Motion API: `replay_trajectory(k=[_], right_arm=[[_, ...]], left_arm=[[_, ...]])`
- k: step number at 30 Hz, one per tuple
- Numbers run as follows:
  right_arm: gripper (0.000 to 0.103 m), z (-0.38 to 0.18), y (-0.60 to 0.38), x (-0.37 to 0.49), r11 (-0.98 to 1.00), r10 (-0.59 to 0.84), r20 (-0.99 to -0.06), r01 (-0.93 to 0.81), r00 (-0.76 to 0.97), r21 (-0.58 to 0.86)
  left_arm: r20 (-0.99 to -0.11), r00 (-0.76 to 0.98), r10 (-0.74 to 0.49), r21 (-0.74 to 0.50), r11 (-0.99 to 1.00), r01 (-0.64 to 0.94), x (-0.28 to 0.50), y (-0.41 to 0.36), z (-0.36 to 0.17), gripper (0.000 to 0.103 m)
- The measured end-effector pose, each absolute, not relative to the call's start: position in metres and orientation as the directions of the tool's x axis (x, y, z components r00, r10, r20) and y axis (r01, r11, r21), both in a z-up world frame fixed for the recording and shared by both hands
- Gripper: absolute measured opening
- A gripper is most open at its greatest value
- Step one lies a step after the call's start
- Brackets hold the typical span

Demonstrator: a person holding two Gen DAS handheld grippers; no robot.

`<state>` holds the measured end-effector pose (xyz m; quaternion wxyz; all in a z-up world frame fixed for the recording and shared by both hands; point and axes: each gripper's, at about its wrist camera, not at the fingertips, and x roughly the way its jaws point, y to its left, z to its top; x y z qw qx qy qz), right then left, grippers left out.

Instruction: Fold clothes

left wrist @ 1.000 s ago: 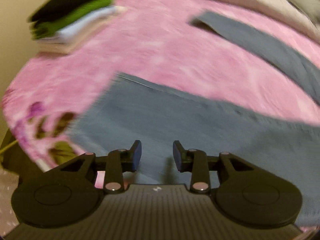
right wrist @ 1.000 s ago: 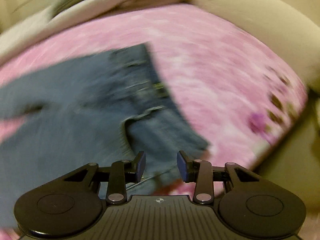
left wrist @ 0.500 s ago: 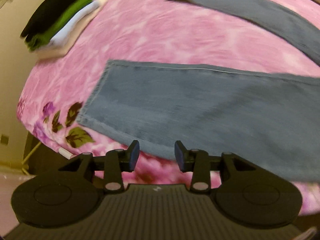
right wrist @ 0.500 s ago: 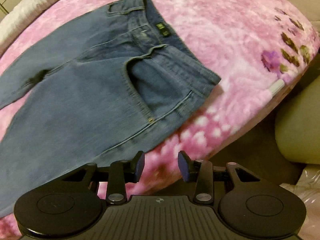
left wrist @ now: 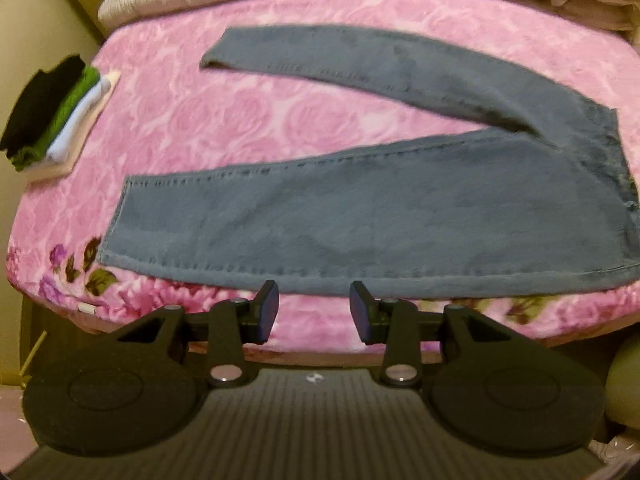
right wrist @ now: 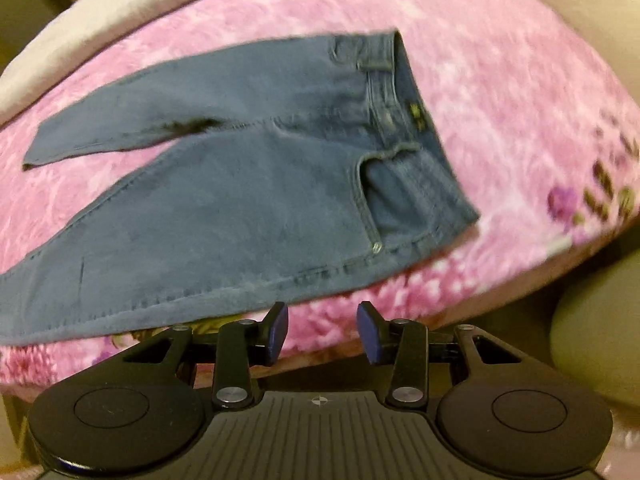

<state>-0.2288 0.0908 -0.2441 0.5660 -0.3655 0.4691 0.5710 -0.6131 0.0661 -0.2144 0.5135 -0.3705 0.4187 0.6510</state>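
Left tongs (left wrist: pixel 313 309): jaws apart at a moderate gap, nothing between them. Right tongs (right wrist: pixel 322 330): same condition, jaws apart and empty. Both tongs are clear of the fabric, over the near edge of the bed. The jeans (left wrist: pixel 360 216) lie flat on the pink floral blanket (left wrist: pixel 240 120) just ahead of both tongs, legs spread in a V. The leg hems lie ahead-left of the left tongs; the waistband (right wrist: pixel 400 92) lies ahead-right of the right tongs. A stack of folded clothes (left wrist: pixel 56 116) sits far left of the left tongs.

Left gripper (left wrist: pixel 314 310), right gripper (right wrist: pixel 322 330): seemingly empty, jaws parted.
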Motion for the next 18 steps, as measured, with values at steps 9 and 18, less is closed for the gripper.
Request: replay_trajectory(k=[9, 18], right_arm=[[0.042, -0.204, 0.083, -0.201, -0.006, 0.376, -0.917, -0.99, -0.135, 0.143], [0.063, -0.192, 0.067, -0.186, -0.126, 0.375, -0.905, -0.979, -0.199, 0.163]], left_arm=[[-0.869, -0.201, 0.452, 0.128, -0.187, -0.974, -0.56, 0.037, -0.161, 0.043], [-0.868, -0.223, 0.443, 0.126, -0.236, -0.963, -0.524, 0.0, -0.15, 0.044]])
